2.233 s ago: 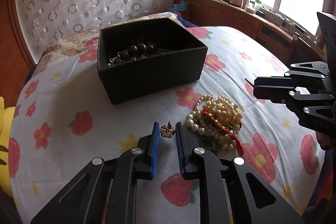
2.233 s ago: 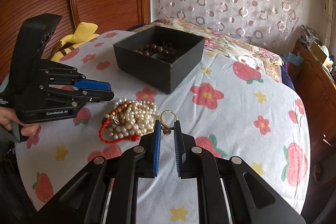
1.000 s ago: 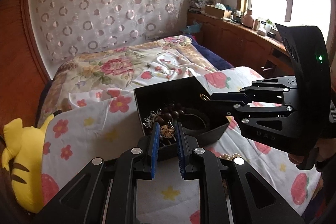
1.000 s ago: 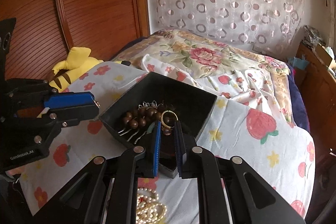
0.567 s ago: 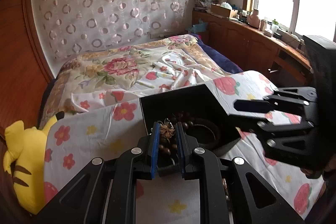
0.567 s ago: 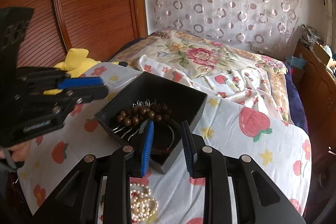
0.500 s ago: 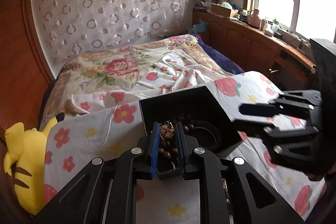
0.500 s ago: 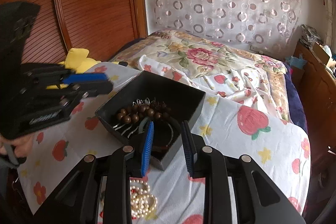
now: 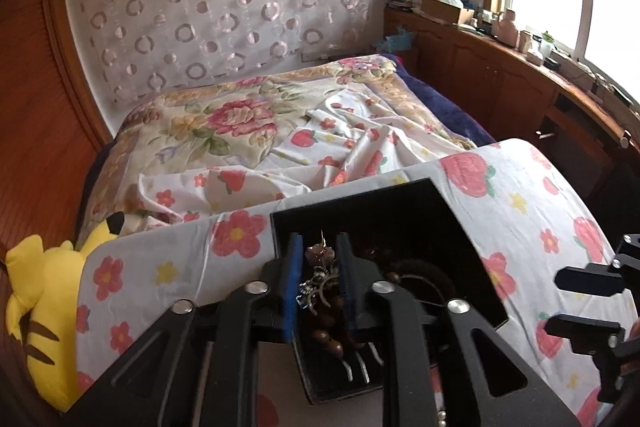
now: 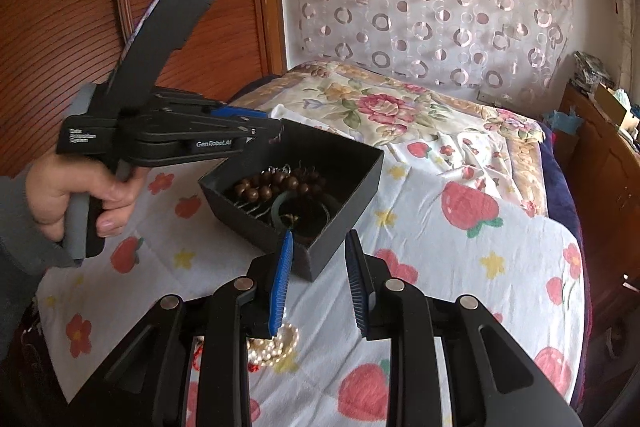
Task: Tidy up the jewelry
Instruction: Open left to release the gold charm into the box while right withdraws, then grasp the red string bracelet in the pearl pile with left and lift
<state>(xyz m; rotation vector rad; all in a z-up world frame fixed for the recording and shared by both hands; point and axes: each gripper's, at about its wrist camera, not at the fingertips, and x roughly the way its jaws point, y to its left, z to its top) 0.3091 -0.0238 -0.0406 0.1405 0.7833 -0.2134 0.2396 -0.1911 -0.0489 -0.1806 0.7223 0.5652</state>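
Over the black box (image 9: 452, 211) on the strawberry-print sheet (image 10: 460, 267), the left gripper (image 9: 319, 259) is clamped on a small flower ornament (image 9: 320, 254), positioned for release inside, while the right gripper (image 10: 318, 267) stands apart and empty near the pearl strands (image 10: 276, 345).

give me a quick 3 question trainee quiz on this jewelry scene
1. True or false: the right gripper is open and holds nothing.
2. What does the left gripper hold? A) pearl necklace B) flower earring C) green bangle
3. Fill in: the pearls lie on the ____, outside the box.

Key
1. True. Its jaws stand apart and empty, in front of the box.
2. B. The flower earring sits between its blue pads, over the box.
3. Cloth. The pearls rest on the flowered cloth, near the right gripper's base.
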